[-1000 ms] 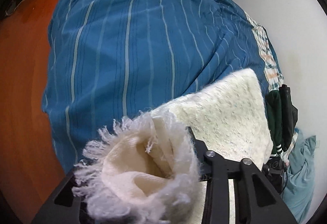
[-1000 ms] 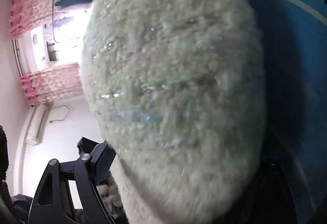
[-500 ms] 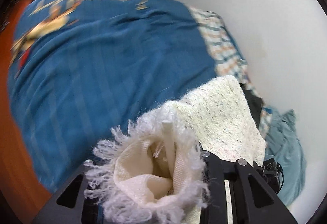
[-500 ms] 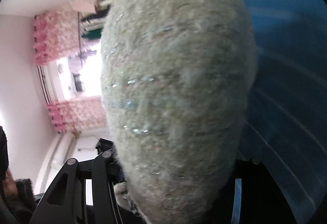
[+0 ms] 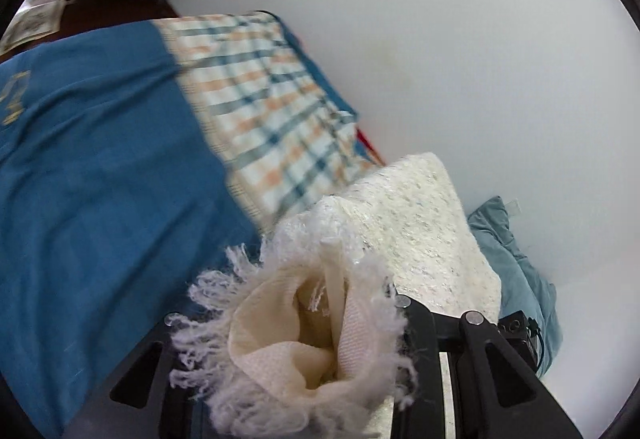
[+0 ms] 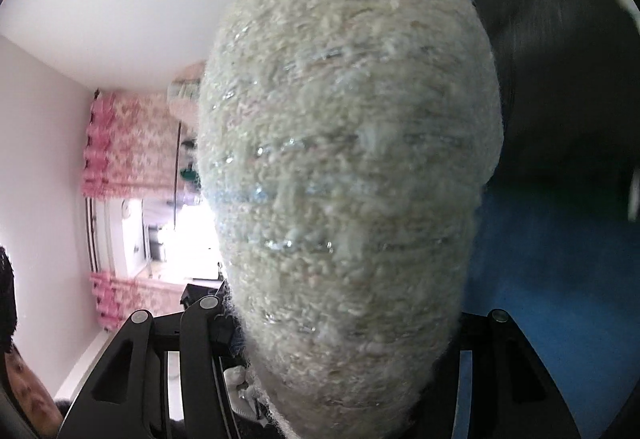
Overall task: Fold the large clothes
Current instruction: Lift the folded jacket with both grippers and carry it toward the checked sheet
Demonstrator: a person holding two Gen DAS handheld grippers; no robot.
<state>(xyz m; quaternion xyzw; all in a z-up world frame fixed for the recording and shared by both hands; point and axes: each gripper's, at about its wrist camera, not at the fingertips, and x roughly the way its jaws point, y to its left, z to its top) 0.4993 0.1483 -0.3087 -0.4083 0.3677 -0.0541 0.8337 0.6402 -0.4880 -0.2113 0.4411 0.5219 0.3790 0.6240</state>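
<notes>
Item: cream knitted garment [image 5: 408, 223], fringed at one edge, carried off the bed between two hand-held claws. Left claw [image 5: 316, 335]: clamped on the fringed hem, the bunched cloth and its loose tassels filling the gap between the black fingers [image 5: 436, 339]; jaws have just been closing further on that bunch. From this claw the garment runs forward and to its right as one taut band, long axis along the line toward the other claw, whose dark body shows at the band's far end. Right claw [image 6: 352, 323]: clamped on a thick wad of the same garment [image 6: 348, 175], which bulges up ahead of the fingers and hides most of the view; jaws have just been closing on it, pads themselves hidden by the wool. Surroundings: blue bedspread [image 5: 100, 179] below and to the left of the left claw; checked cloth [image 5: 264, 107] ahead of it; teal garment [image 5: 516, 259] lying to the right beyond the band; pink curtains [image 6: 128, 147] to the left of the right claw. Judgement: both ends are held, neither hand nearer; the coming fold turns on keeping the band's long axis straight between the claws while it is laid down across the bedspread
</notes>
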